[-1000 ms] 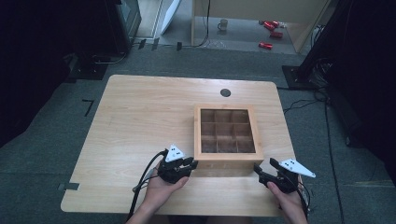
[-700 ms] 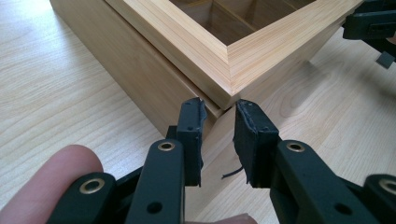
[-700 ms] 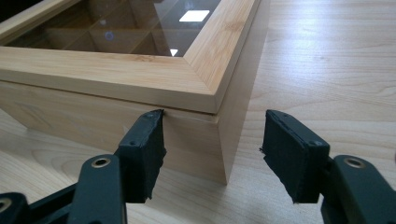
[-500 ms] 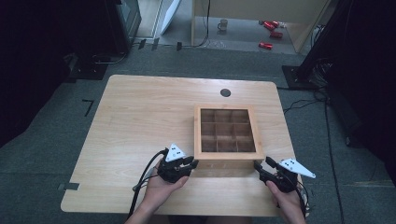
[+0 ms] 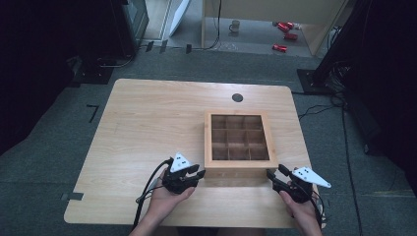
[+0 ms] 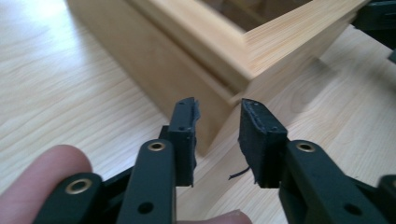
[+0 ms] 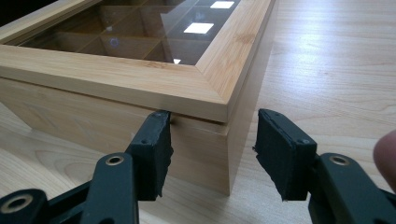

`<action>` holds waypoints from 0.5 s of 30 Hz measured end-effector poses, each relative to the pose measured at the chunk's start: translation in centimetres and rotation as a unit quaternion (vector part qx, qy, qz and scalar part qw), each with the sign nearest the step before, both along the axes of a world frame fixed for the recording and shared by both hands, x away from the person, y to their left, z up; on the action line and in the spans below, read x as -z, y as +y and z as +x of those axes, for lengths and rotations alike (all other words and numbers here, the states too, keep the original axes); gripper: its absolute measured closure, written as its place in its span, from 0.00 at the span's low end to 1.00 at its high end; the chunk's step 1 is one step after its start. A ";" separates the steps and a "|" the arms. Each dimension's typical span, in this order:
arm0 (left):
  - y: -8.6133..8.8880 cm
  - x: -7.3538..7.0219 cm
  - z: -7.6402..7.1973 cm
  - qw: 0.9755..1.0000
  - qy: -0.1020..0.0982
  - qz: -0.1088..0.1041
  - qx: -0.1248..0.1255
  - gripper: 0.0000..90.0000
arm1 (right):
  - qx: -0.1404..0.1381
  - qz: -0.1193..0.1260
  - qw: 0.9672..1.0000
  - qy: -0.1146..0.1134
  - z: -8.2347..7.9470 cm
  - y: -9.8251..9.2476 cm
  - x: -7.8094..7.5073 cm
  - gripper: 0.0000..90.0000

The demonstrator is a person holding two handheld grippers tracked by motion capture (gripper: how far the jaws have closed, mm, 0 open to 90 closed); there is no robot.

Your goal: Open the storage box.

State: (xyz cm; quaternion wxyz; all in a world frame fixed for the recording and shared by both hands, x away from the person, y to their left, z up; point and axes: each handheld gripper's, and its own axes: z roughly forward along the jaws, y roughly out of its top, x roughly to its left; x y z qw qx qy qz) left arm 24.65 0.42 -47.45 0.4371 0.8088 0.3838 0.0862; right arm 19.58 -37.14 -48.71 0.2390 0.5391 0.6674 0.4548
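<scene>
a square light-wood box with a glass lid over a grid of compartments [image 5: 239,139] is seen at four o'clock on the pale wooden table [image 5: 147,128]. the left gripper [image 5: 196,175], its jaws just opening, and the right gripper [image 5: 273,175], its jaws just closing, are each set open astride a near corner, nothing gripped.

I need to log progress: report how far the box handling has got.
Done: both grippers sit at the wooden box's near corners. In hand: the left gripper, jaws just opening, and the right gripper, jaws just closing, each straddle a corner without clamping it. Left: the glass-topped lid is still down; grip and lift remain.
</scene>
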 end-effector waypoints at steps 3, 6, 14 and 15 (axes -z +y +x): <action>0.7 0.4 -0.1 1.000 -0.004 0.010 -0.009 0.65 | -0.001 -0.002 1.000 -0.002 0.0 0.0 0.0 0.51; 2.0 1.3 -0.3 0.998 -0.002 0.057 -0.028 0.51 | 0.002 -0.003 1.000 -0.001 0.0 0.1 -0.1 0.51; 4.8 3.0 -0.5 0.992 0.019 0.093 -0.081 0.22 | 0.008 -0.005 1.000 -0.007 0.1 0.3 -0.4 0.51; 5.1 3.2 -0.5 0.991 0.020 0.097 -0.086 0.21 | 0.008 -0.007 1.000 -0.008 0.1 0.3 -0.5 0.51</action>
